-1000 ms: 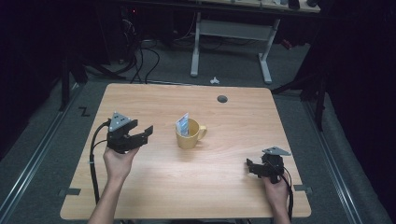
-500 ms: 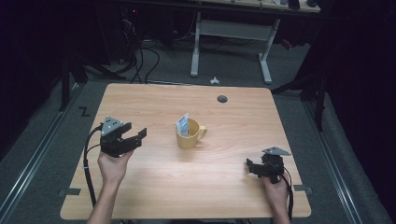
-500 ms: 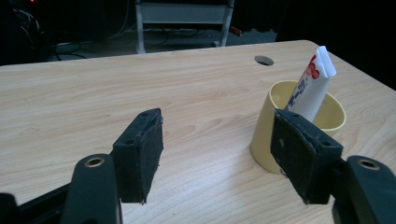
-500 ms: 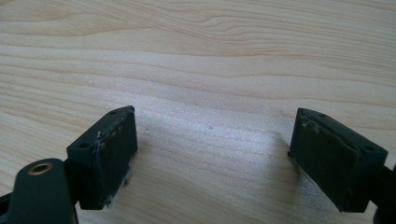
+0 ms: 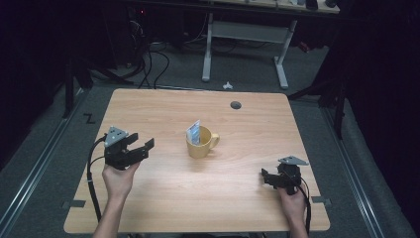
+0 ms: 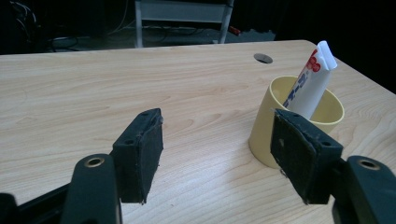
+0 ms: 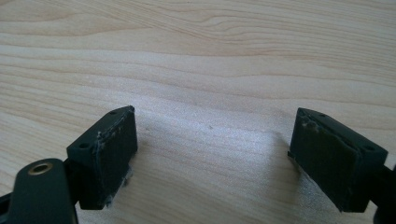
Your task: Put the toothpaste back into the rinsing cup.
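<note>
Yellow mug (image 5: 201, 144) mid-table, toothpaste tube (image 5: 193, 133) leaning inside it. Left gripper (image 5: 141, 147) well left of mug, jaws spread, nothing between. Right gripper (image 5: 264, 178) nearer the person and right of mug, jaws spread over bare table (image 5: 257, 124).

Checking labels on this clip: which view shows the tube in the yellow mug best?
The left gripper view: the tube stands close, leaning in the yellow mug, its print visible. The high view shows it small and distant; the right gripper view looks at tabletop.
</note>
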